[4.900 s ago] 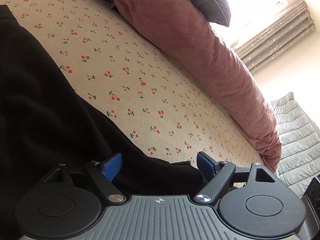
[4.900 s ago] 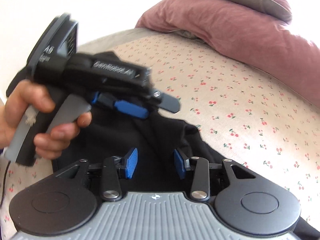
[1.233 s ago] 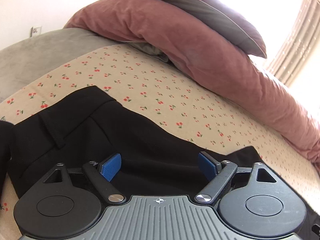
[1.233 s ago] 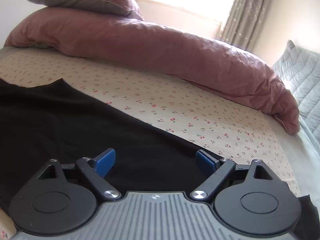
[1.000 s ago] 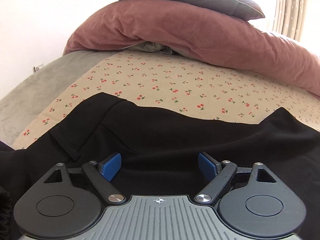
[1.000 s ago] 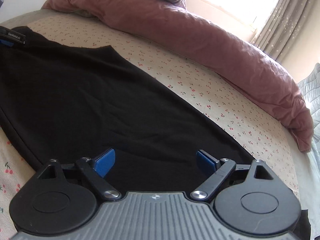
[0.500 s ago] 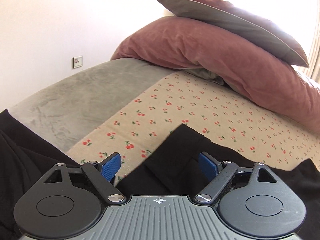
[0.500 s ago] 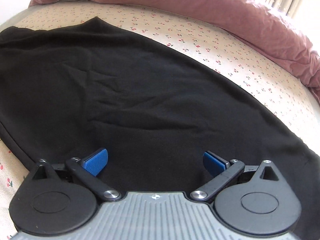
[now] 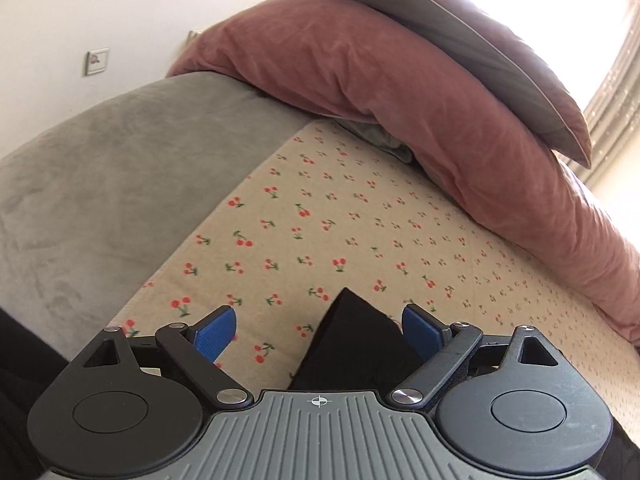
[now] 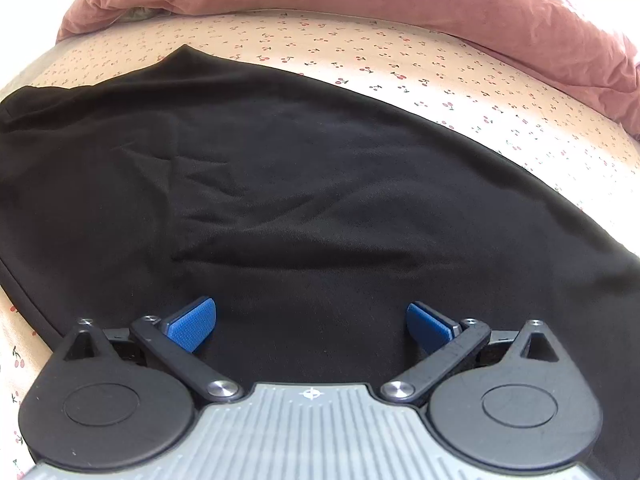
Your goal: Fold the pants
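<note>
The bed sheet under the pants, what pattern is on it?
The bed sheet is cream with small red cherries on green stems, clearest in the left wrist view.

Your left tool (image 9: 318, 330) looks down close past a pants (image 9: 352, 344) corner toward the pillows (image 9: 360, 64); your right tool (image 10: 310, 322) hovers close over the same pants (image 10: 280, 168).

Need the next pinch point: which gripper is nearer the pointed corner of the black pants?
Left. The left gripper, jaws opening, has that corner of the black pants between its fingers, unpinched. The right gripper hovers open over the mid-panel.
</note>
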`<move>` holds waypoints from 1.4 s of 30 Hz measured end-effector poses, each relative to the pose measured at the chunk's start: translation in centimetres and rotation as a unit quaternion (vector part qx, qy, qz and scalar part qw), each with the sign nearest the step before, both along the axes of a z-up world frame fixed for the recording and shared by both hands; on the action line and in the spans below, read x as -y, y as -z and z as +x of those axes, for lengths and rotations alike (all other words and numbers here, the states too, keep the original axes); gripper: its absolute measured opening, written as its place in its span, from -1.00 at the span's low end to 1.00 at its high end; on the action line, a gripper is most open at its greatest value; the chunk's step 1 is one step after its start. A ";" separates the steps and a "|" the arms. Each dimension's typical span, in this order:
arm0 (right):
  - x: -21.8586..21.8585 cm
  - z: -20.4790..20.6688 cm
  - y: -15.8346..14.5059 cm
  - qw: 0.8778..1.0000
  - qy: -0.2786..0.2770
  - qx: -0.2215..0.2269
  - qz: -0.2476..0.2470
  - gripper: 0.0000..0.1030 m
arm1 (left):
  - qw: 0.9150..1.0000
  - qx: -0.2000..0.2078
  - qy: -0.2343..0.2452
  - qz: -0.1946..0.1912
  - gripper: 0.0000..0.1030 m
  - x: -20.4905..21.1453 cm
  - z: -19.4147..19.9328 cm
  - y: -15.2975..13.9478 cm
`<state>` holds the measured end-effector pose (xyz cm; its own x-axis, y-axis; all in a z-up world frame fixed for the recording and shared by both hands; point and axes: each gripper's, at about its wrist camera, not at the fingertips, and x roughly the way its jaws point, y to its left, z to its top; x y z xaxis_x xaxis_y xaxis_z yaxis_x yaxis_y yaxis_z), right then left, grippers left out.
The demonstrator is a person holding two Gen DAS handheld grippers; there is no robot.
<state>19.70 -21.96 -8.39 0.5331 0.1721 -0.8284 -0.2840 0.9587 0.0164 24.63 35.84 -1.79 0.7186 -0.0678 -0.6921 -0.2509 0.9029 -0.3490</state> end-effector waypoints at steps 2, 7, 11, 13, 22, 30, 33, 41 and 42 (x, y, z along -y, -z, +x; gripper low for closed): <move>0.0 -0.1 -0.1 1.000 -0.001 0.000 0.000 0.88 | 0.998 -0.021 0.040 0.032 0.88 2.1 1.9 0.5; 0.1 -0.1 -0.1 1.000 0.000 0.002 0.003 0.88 | 0.984 -0.115 0.092 0.104 0.88 6.2 5.2 4.0; 0.3 -0.4 -0.1 1.000 -0.003 0.003 0.005 0.88 | 0.987 -0.103 0.064 0.107 0.00 7.3 3.9 4.8; 0.4 -0.4 -0.1 1.000 -0.005 0.004 0.005 0.88 | 0.991 -0.087 0.046 0.089 -0.46 7.5 2.5 4.1; 0.5 -0.3 -0.2 1.000 -0.007 0.005 0.008 0.88 | 0.996 -0.043 0.001 0.081 0.08 6.8 0.7 4.1; 1.0 0.0 -0.3 1.000 -0.009 0.003 0.010 0.88 | 0.996 0.029 -0.087 0.006 0.11 2.2 -6.7 -0.4; 1.1 0.2 -0.7 1.000 0.009 -0.002 0.005 0.88 | 0.996 0.071 -0.034 0.045 0.11 4.0 -9.2 -2.7; 1.1 -1.3 -0.7 1.000 -0.027 0.008 0.001 0.73 | 0.996 -0.051 0.024 0.062 0.21 8.3 -8.9 3.9; 2.0 -1.4 -0.7 1.000 -0.024 0.006 0.004 0.74 | 0.995 -0.049 0.036 0.084 0.21 8.9 -9.4 4.3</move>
